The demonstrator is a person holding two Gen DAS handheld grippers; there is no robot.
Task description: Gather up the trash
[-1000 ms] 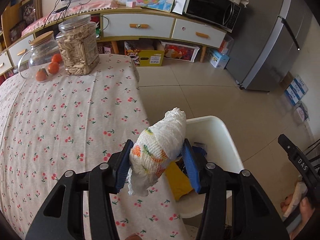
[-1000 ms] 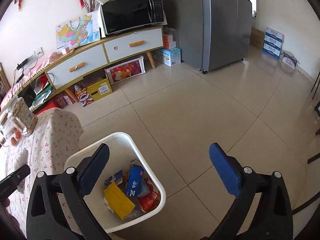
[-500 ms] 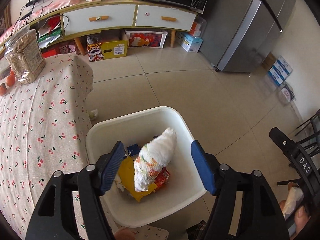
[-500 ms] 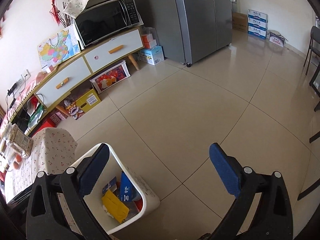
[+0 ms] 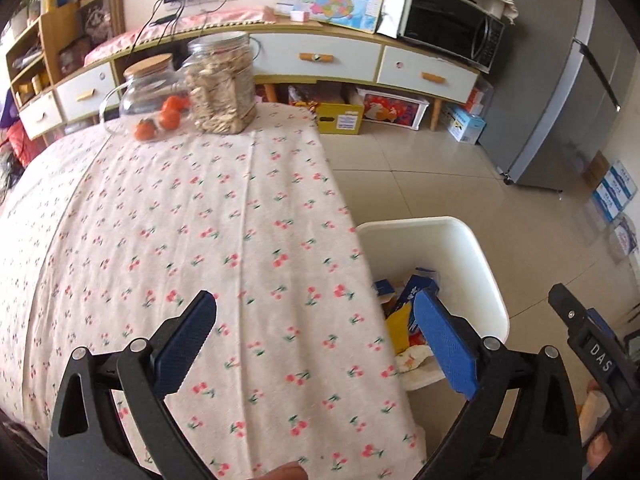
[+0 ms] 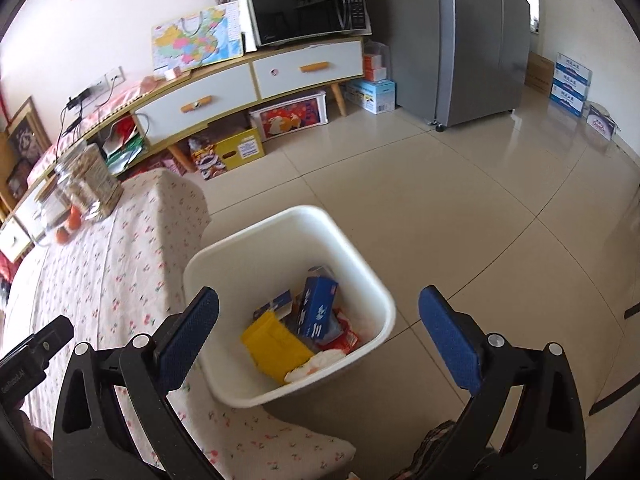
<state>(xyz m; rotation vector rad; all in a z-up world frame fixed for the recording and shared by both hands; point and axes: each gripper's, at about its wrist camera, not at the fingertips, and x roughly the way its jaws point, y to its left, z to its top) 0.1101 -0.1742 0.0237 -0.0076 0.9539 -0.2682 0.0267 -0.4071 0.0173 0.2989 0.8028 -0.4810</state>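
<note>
A white bin (image 6: 376, 292) stands on the floor beside the table and holds a yellow packet (image 6: 276, 344), a blue box (image 6: 318, 308) and the white printed wad (image 6: 316, 364) at its near side. In the left wrist view the bin (image 5: 476, 264) shows past the table's edge, the wad (image 5: 414, 358) inside it. My left gripper (image 5: 316, 338) hovers over the table's right edge, its jaws opening wide with nothing between them. My right gripper (image 6: 320, 336) hangs above the bin, open and empty.
A cherry-print cloth covers the table (image 5: 160, 240). At its far end stand a jar of snacks (image 5: 220, 84) and a glass jug (image 5: 148, 92) with orange fruit. A low cabinet (image 5: 340, 60), a microwave and a grey fridge (image 5: 560, 92) line the wall.
The left gripper carried the white wad from the table to over the bin, opened and let it fall in, then swung back over the table. The right gripper drifted toward the bin.
</note>
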